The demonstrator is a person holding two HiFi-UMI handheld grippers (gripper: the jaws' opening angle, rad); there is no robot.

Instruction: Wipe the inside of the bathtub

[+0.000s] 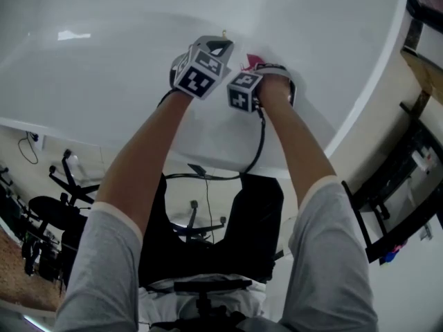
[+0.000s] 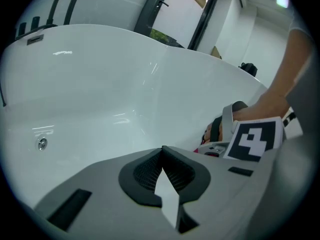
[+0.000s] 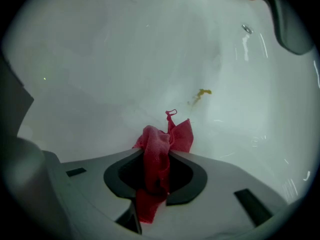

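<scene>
Item: bathtub (image 2: 100, 84), interior. Glossy white shell, smooth, with curved walls and a rounded rim; one small round metal fitting (image 2: 42, 143) in the wall.

Item: red cloth (image 3: 180, 136). Soft, nubbly weave with a hanging loop, bunched. My right gripper (image 3: 156, 153) has its fingers clamped on it, and the free end reaches toward the tub wall.

Item: my left gripper (image 2: 162, 149). Fingers together on nothing, just beside the right one.

Item: yellow smear (image 3: 202, 92), on the wall beyond the cloth, not yet wiped.

Progress, by my reckoning: under way; most of the surface looks clean, and the smear is left.
</scene>
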